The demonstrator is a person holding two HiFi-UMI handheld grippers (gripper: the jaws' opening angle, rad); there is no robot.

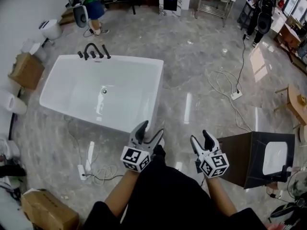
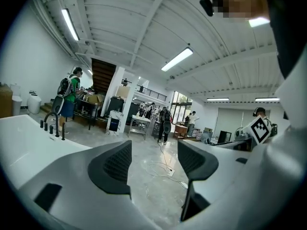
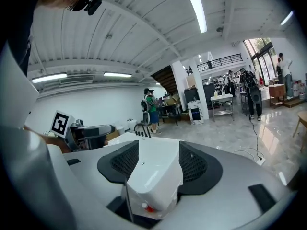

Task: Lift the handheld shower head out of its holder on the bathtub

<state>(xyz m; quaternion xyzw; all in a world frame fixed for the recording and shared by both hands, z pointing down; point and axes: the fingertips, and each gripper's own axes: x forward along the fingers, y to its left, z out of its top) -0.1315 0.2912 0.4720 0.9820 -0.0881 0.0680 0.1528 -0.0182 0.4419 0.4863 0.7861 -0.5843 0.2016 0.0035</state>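
A white bathtub (image 1: 57,92) stands on the marble floor at the left. At its far rim is a black tap set (image 1: 93,51) with several upright pieces; the handheld shower head is too small to pick out among them. Both grippers hang close to my body, well short of the tub. My left gripper (image 1: 151,128) is open by the tub's near right corner. The right gripper (image 1: 200,136) is open too, with nothing held. The left gripper view has the tap set (image 2: 53,126) far left of the jaws. In the right gripper view the tub (image 3: 153,176) shows between the jaws.
A dark cabinet with a white basin (image 1: 261,159) stands right of my right gripper. Cables and a socket strip (image 1: 235,95) lie on the floor ahead, another strip (image 1: 82,170) near the tub. Cardboard boxes (image 1: 26,70) sit at left. A person (image 1: 93,6) stands beyond the tub.
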